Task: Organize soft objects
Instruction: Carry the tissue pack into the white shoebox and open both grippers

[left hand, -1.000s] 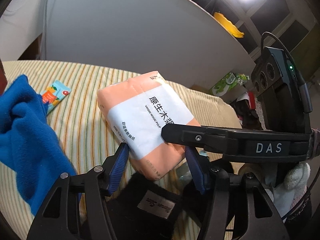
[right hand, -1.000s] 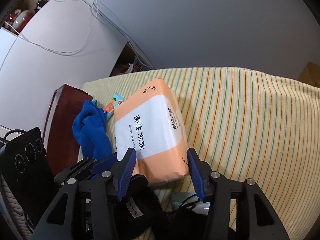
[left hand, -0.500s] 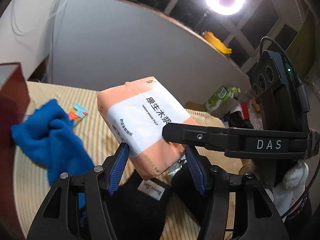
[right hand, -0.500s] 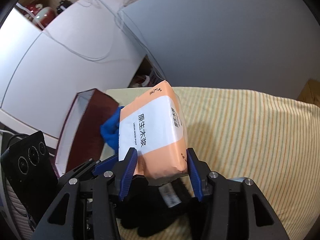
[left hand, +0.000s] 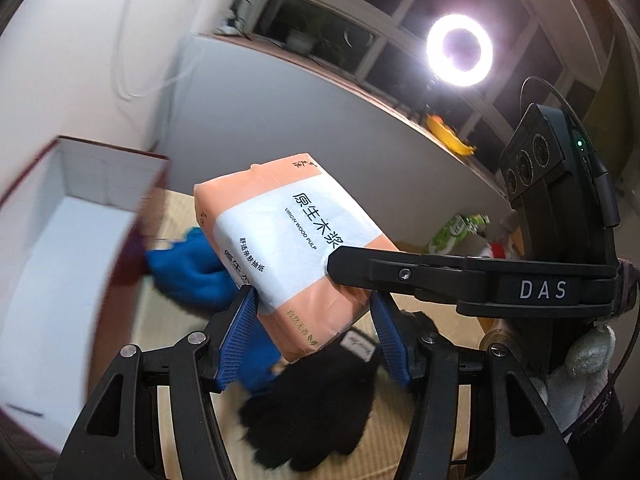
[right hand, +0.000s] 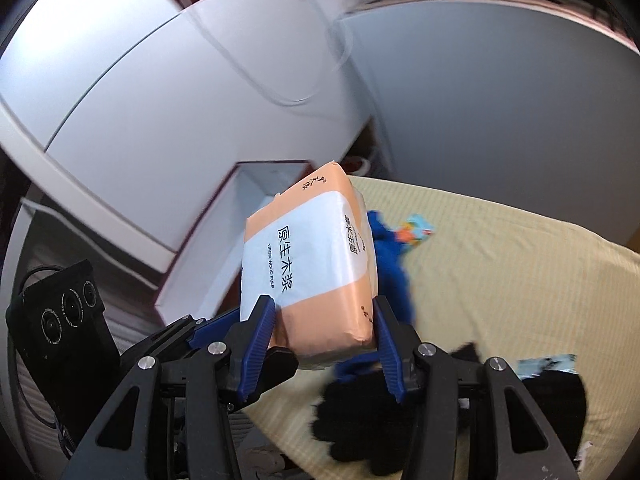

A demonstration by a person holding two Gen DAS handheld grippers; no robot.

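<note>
Aloft above the striped bed (right hand: pixel 500 280): orange-and-white tissue pack (left hand: pixel 288 240), pinched at its near end between the blue pads of the left tool (left hand: pixel 314 338) and gripped likewise by the right tool (right hand: pixel 324 344), whose arm crosses the pack's right side in the left view. Behind and left of the pack, open maroon box (left hand: pixel 72 216) with white interior. Beneath the pack, blue cloth (right hand: pixel 390 268); nearer than the pack, black glove (left hand: pixel 316 404). Beyond the cloth, small colourful packet (right hand: pixel 416 232).
</note>
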